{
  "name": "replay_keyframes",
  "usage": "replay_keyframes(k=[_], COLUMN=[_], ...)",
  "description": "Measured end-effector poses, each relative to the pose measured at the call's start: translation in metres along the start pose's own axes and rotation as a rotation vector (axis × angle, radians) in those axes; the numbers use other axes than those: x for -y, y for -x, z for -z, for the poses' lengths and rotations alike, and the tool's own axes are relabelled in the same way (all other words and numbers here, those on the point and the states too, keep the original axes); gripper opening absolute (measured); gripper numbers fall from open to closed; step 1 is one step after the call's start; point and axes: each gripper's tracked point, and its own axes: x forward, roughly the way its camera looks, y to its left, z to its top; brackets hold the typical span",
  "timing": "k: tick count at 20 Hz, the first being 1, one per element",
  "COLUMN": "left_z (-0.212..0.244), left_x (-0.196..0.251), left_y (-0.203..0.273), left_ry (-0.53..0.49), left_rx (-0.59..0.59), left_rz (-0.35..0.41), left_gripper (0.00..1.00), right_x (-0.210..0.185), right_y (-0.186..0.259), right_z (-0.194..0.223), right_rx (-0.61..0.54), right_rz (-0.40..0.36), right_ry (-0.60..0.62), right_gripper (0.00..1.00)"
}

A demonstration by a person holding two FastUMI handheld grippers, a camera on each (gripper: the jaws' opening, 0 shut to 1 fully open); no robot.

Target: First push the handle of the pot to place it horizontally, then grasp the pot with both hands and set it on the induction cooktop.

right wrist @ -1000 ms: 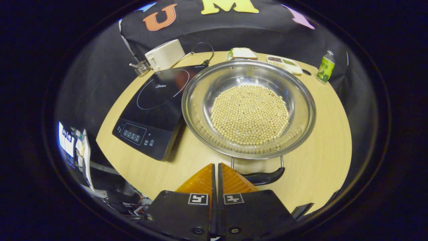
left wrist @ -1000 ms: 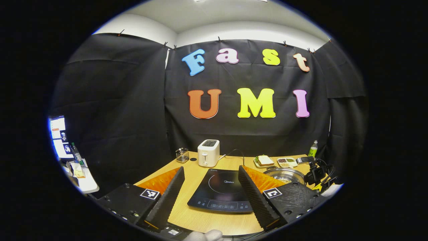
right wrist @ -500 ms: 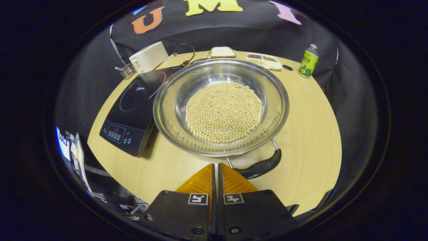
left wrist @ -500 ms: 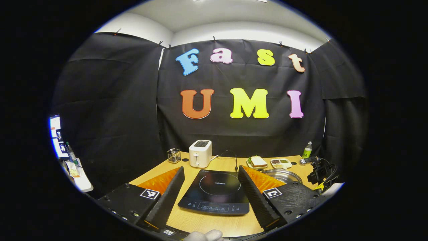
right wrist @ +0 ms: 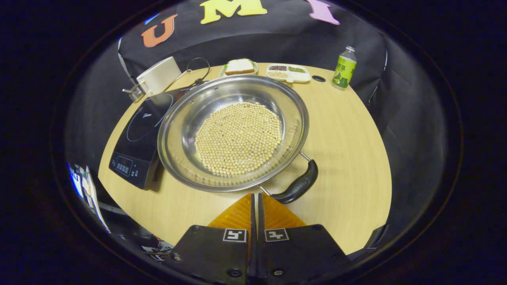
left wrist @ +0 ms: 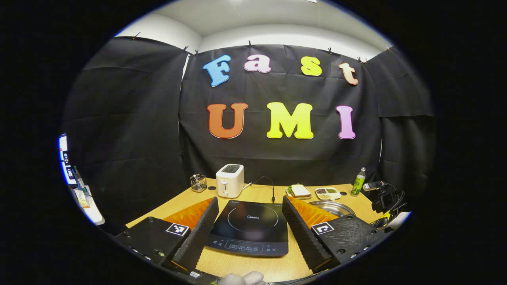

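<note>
Swinging round is the pot's handle point(right wrist: 298, 187): a second ago it was lying square across the near side of the pot point(right wrist: 233, 132), straight ahead of the right gripper point(right wrist: 256, 196), and now it is pointing off to the right of the right gripper view, so the push is turning the pot on the table point(right wrist: 348, 142). The right gripper is working with its two fingers pressed together and nothing between them, their tips sitting just beside the handle's inner end; whether they are touching it I cannot tell. The pot, holding a bed of pale beans point(right wrist: 238, 137), is standing just beside the induction cooktop point(right wrist: 136, 136), its rim overlapping that edge. The left gripper point(left wrist: 250, 213) is hovering with fingers spread wide and empty, the cooktop framed between them. Judging by this, the handle-turning step is partway along, and the two-handed lift is not yet begun.
</note>
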Motion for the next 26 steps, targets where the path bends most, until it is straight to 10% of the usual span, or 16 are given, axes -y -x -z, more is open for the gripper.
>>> replay_keyframes(k=[26], left_z=[0.019], left_x=[0.061], left_y=[-0.038], left_ry=[0.012], left_rx=[-0.053], left_rz=[-0.137], left_gripper=[0.96], right_x=[0.105], right_y=[-0.037], right_z=[-0.08], right_rx=[-0.007], right_rz=[0.003], right_ry=[0.179], right_gripper=[0.04])
